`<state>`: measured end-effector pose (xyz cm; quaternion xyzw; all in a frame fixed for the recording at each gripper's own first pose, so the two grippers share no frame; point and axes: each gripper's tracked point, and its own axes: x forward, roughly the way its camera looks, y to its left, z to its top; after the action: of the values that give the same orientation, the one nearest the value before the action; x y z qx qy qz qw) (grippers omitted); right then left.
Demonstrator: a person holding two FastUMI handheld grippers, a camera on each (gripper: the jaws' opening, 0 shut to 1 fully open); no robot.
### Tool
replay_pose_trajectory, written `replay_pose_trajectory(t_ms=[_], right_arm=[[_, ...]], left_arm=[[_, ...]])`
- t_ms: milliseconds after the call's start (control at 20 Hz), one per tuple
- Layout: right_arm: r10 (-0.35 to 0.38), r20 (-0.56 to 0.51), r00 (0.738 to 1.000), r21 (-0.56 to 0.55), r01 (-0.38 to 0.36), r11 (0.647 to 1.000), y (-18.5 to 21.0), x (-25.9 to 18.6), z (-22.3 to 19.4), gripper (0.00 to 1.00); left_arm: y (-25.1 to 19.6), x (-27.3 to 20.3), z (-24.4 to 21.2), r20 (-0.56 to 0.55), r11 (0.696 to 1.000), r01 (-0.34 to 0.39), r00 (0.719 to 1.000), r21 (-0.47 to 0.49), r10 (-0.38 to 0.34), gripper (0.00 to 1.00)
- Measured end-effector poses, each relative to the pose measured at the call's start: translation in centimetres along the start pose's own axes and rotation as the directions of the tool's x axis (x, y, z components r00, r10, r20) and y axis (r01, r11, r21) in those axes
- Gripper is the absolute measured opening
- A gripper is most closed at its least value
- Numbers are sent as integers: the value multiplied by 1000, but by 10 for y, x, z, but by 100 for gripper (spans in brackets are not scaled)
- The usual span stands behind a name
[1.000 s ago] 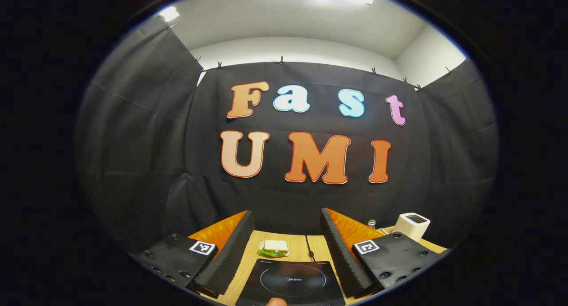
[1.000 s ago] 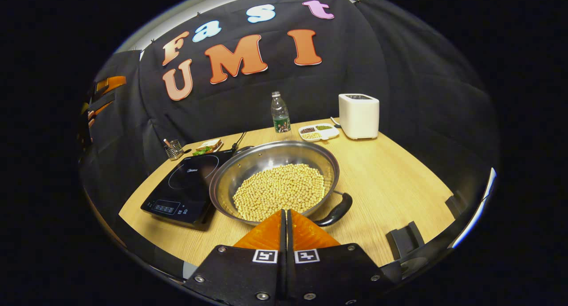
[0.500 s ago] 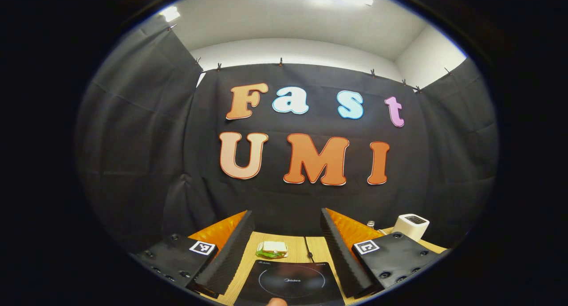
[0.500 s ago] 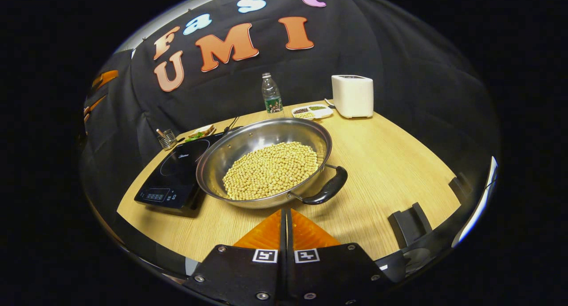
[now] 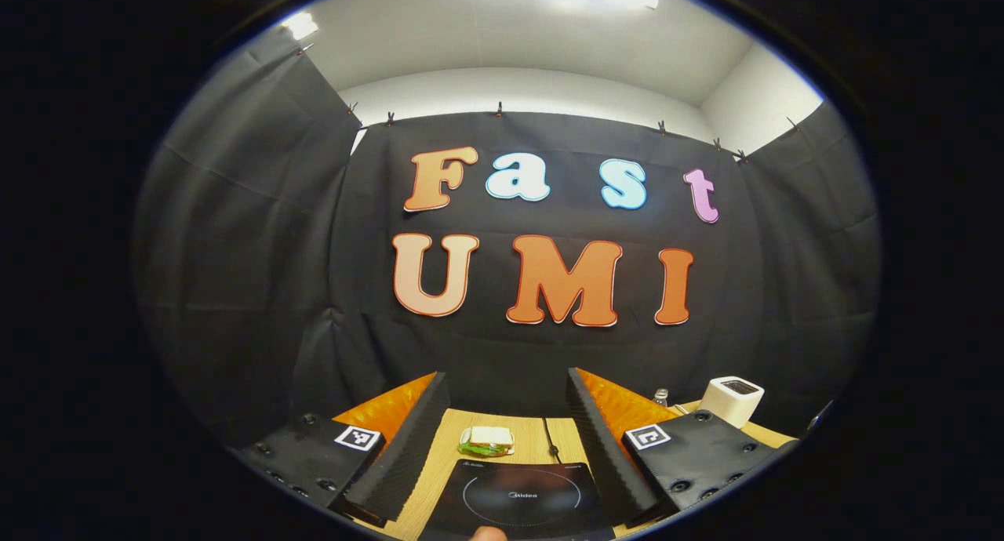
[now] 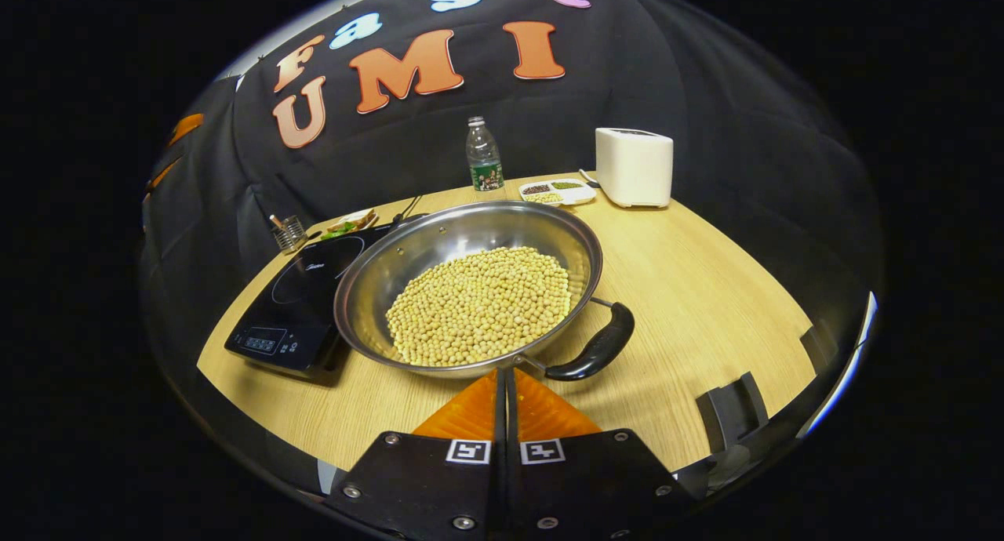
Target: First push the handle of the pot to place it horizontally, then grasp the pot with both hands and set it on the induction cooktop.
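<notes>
R fingers pressed together just short of the pot, L fingers spread wide over the cooktop.

From the right gripper view I see my right gripper (image 6: 505,384) w/ both fingers flush against each other, nothing btwn them; the pot (image 6: 468,286), full of pale beans, sits on the table (image 6: 706,306) just ahead of the tips, its black handle (image 6: 594,351) ahead and to the right of them, angled. The induction cooktop (image 6: 294,310) lies left of the pot, its edge under the rim. On my left gripper (image 5: 502,431) the fingers stand well apart, holding nothing, w/ the cooktop and a sandwich (image 5: 486,441) showing ahead btwn them.
</notes>
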<state>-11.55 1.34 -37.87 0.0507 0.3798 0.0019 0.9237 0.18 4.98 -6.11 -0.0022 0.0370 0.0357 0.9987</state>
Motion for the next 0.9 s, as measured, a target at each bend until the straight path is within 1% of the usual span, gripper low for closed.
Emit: replay_pose_trajectory(t_ms=[50,100,150,200,300,400,600,850,900], right_arm=[[-8,2,1000,3,8,1000,-2,1,1,0],[-4,4,1000,15,4,1000,-2,2,3,0],[4,3,1000,29,-4,1000,-2,1,4,0],[10,1,1000,38,-10,999,-1,1,4,0],[10,2,1000,37,-10,999,-1,3,5,0],[5,6,1000,31,-5,1000,-3,5,6,0],[-7,11,1000,51,7,999,-12,10,11,0],[-35,20,999,57,34,998,-22,15,17,0],[-38,21,999,58,37,998,-24,16,18,0]], left_arm=[[-1,1,0,0,1000,2,1000,-2,-2,97],[-1,1,0,-1,1000,4,1000,-3,-4,96],[-3,2,-1,-2,1000,5,1000,-4,-5,98],[-2,2,-2,-3,1000,6,1000,-5,-6,96],[-3,3,-2,-6,1000,8,1000,-6,-8,99],[-3,2,-3,-9,1000,6,1000,-3,-6,96],[-1,0,0,-2,1000,-1,1000,4,1,99],[4,-3,4,7,1000,-13,1000,16,13,96],[6,-4,3,8,1000,-16,1000,17,16,98]])
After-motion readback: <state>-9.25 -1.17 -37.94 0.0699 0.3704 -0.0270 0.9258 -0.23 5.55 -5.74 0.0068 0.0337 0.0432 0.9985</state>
